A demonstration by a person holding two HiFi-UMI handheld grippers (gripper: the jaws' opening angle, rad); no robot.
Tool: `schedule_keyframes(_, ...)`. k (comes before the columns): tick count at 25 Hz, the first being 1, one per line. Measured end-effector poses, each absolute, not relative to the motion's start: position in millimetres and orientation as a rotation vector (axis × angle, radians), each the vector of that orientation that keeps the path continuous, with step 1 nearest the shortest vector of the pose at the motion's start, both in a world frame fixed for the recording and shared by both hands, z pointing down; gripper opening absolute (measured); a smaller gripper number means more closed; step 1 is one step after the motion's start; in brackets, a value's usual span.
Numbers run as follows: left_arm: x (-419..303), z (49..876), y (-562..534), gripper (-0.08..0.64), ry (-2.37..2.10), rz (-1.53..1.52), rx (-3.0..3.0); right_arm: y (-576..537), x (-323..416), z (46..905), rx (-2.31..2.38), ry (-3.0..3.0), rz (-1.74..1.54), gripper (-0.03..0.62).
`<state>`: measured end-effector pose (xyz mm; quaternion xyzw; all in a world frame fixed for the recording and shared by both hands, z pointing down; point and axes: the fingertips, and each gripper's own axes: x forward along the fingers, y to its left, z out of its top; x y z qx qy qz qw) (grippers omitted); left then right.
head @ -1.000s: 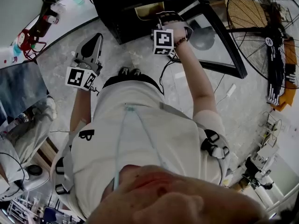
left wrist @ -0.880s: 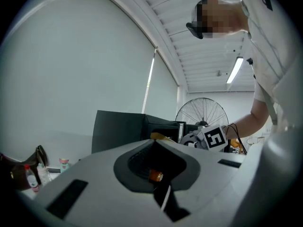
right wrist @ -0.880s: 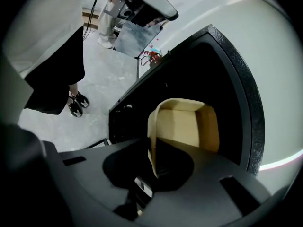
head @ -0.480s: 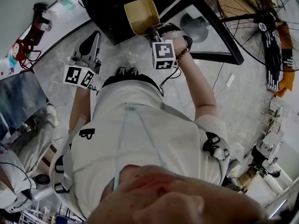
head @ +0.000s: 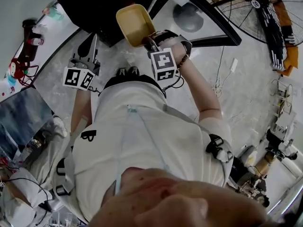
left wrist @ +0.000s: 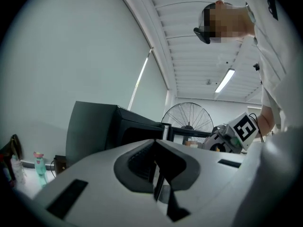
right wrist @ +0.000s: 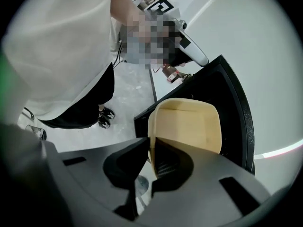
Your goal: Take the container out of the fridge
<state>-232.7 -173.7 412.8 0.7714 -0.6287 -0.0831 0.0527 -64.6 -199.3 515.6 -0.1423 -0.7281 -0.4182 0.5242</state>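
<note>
Fridge (head: 94,4) big, black, door open. Container (head: 135,25) pale yellow tub, rounded corners, empty inside, up in air just outside fridge front. Right gripper (head: 149,42) clamped on container's near rim, tub sticking out past jaw tips. Left gripper (head: 89,45) pinched together, nothing in it, well apart from container.

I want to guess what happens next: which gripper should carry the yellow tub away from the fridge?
The right. The right gripper is clamped on the yellow container by its rim, already outside the black fridge. The left gripper is shut and empty.
</note>
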Motion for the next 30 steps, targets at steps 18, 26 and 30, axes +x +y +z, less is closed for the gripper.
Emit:
schedule_keyframes(18, -196.6, 415.8, -184.3, 0.009, -1.818, -0.075, 2.492, -190.7, -38.1, 507.9, -0.311, -1.730, -0.988, 0.031)
schedule_keyframes(26, -204.0, 418.2, -181.9, 0.009, -1.848, -0.056, 2.468, -192.9, -43.0, 506.8, -0.318, -1.734, -0.998, 0.031)
schedule_keyframes(30, -197.6, 423.7, -180.9, 0.009, -1.837, -0.008, 2.503, -195.5, -42.0, 504.6, -0.309, -1.736, -1.002, 0.031)
